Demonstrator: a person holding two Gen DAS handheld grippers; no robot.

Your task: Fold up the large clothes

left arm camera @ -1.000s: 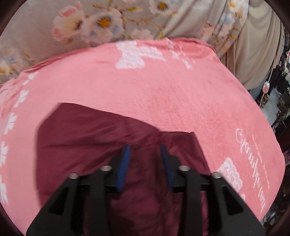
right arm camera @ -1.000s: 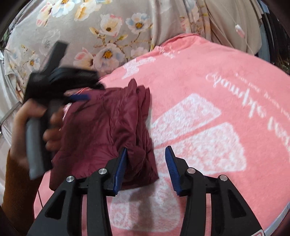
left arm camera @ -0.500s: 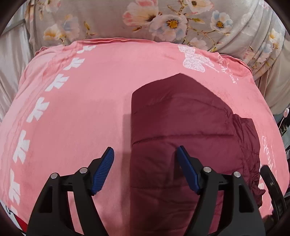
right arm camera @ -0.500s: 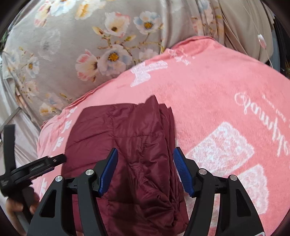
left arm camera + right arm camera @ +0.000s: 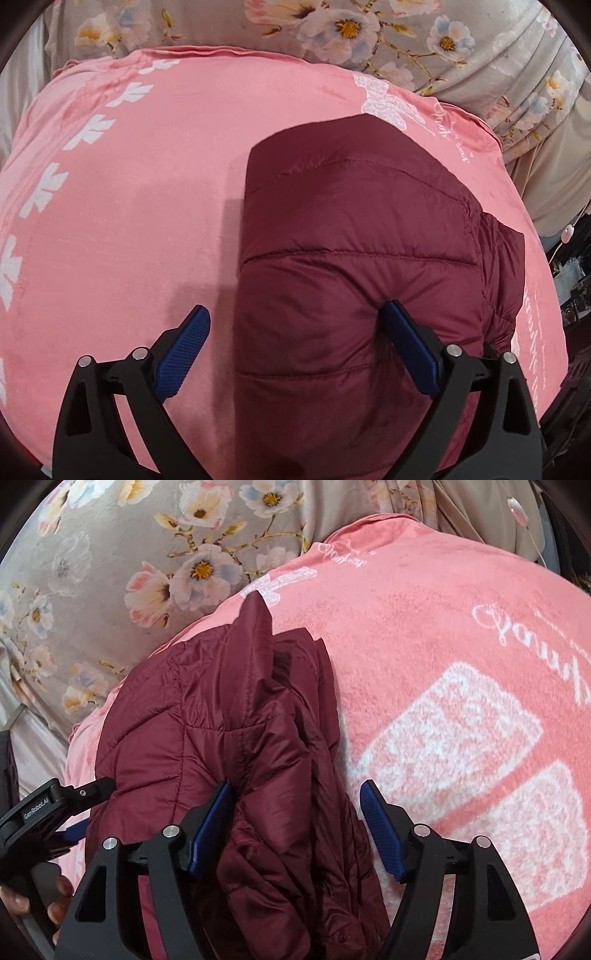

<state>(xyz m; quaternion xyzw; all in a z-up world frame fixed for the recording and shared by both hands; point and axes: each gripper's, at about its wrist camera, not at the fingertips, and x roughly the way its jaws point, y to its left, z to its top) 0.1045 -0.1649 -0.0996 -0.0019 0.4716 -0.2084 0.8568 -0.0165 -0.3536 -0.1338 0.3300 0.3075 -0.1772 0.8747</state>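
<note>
lying folded into a thick bundle on a pink blanket (image 5: 122, 206), the maroon quilted jacket (image 5: 354, 236) sits right under both hand-held grippers. the left gripper (image 5: 295, 325) has its blue-padded fingers (image 5: 184, 350) spread wide; the left edge of the jacket runs between them, so one pad hangs over bare blanket while the other presses against the puffy top of the bundle. nothing is pinched. the right gripper (image 5: 295, 801) is likewise spread wide, straddling the jacket's bunched, layered right edge; its left pad touches the fabric and its right pad is over the blanket's white printed pattern (image 5: 472, 746), just clear of the cloth. seen from the right wrist camera, the left gripper's black body, lettered "genrobot.ai", pokes in at the far left beside the jacket, with the person's hand (image 5: 55, 897) wrapped round its handle. ahead of both grippers, beyond the blanket's far edge, hangs a grey floral curtain (image 5: 110, 572).
</note>
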